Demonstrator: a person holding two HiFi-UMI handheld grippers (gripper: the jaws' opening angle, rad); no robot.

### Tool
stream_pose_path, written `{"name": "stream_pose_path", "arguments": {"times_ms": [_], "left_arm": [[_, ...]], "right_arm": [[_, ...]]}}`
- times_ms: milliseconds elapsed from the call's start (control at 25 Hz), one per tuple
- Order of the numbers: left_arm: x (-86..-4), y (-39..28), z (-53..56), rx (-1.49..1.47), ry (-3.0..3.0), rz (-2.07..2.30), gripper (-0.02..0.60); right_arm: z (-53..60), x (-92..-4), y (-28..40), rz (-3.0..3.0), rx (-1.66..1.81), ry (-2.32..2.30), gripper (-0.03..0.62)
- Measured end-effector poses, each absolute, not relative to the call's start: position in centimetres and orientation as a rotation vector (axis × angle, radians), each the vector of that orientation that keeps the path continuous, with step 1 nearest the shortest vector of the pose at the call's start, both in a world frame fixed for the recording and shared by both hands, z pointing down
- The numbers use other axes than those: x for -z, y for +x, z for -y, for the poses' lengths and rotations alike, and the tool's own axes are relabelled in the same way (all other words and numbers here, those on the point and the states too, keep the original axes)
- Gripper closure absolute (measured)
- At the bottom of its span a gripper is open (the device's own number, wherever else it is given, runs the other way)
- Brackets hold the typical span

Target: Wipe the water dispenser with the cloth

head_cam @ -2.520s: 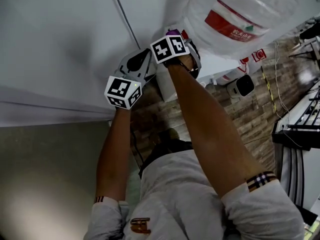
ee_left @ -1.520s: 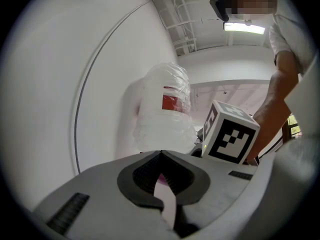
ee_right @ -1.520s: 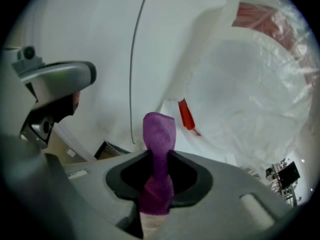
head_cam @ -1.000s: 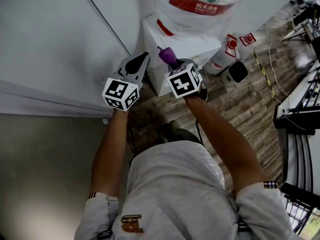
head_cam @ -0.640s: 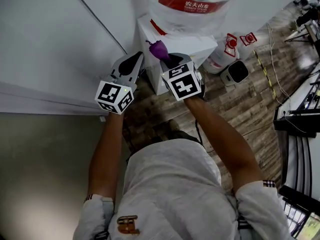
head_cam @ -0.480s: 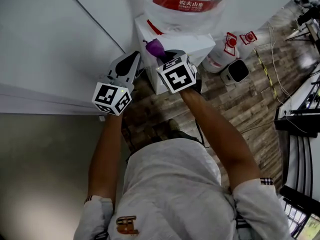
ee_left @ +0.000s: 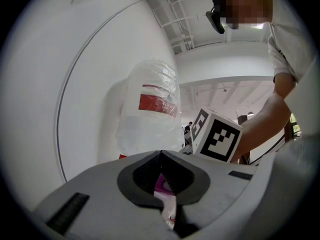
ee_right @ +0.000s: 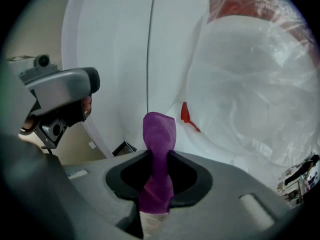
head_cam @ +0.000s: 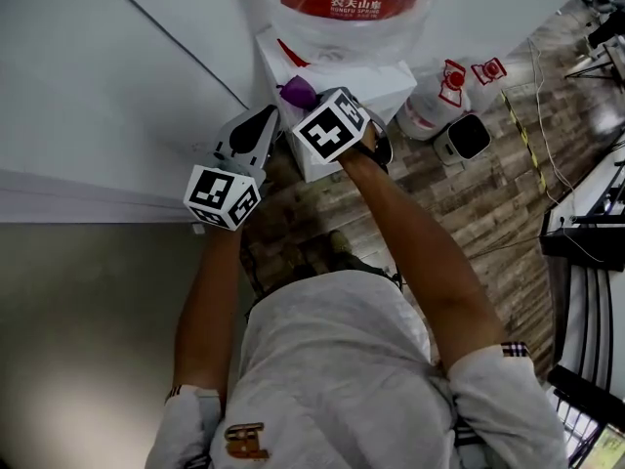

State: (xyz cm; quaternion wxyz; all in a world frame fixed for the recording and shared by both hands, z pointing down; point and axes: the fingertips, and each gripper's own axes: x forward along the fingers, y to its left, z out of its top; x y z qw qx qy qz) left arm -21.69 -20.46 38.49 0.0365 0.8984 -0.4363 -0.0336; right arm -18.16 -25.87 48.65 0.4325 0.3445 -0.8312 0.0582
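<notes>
The white water dispenser [head_cam: 344, 78] stands against the wall with a plastic-wrapped bottle [head_cam: 342, 8] on top. My right gripper [head_cam: 312, 107] is shut on a purple cloth [head_cam: 296, 93] at the dispenser's top left corner. In the right gripper view the cloth [ee_right: 159, 134] sticks up from between the right gripper's [ee_right: 158, 159] jaws, in front of the bottle [ee_right: 250, 84]. Just left of it, by the wall, my left gripper [head_cam: 267, 117] is shut with nothing in it. In the left gripper view the left gripper's [ee_left: 160, 156] jaws meet, and the bottle [ee_left: 150, 114] lies beyond.
A white wall [head_cam: 127, 76] with a thin seam runs along the left. On the wooden floor [head_cam: 469, 213] right of the dispenser stand a spare bottle [head_cam: 422, 115] and a small white device [head_cam: 459, 140], with cables nearby. Black racks [head_cam: 586, 233] stand at the far right.
My right gripper has come down with the cloth from beside the bottle, then shifted left to the dispenser's top corner. The left gripper has stayed nearly where it was.
</notes>
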Motion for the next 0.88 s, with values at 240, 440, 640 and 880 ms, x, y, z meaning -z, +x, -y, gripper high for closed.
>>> {"name": "stream_pose_path", "arguments": {"times_ms": [240, 440, 640, 880], "left_arm": [[-39.0, -19.8, 21.1, 0.098, 2.760, 1.325, 0.583], [-39.4, -19.1, 21.4, 0.100, 2.749, 1.327, 0.583], [-39.4, -19.1, 21.5, 0.094, 2.746, 1.340, 0.583], [-39.5, -18.2, 21.5, 0.074, 2.745, 1.342, 0.583]], "right_arm": [[27.1, -48.8, -16.6, 2.038, -0.086, 0.823, 0.500], [28.0, -48.8, -14.0, 2.009, -0.057, 0.817, 0.500], [29.0, -48.8, -10.4, 1.972, -0.040, 0.826, 0.500], [30.4, -48.9, -6.3, 1.936, -0.012, 0.822, 0.500]]}}
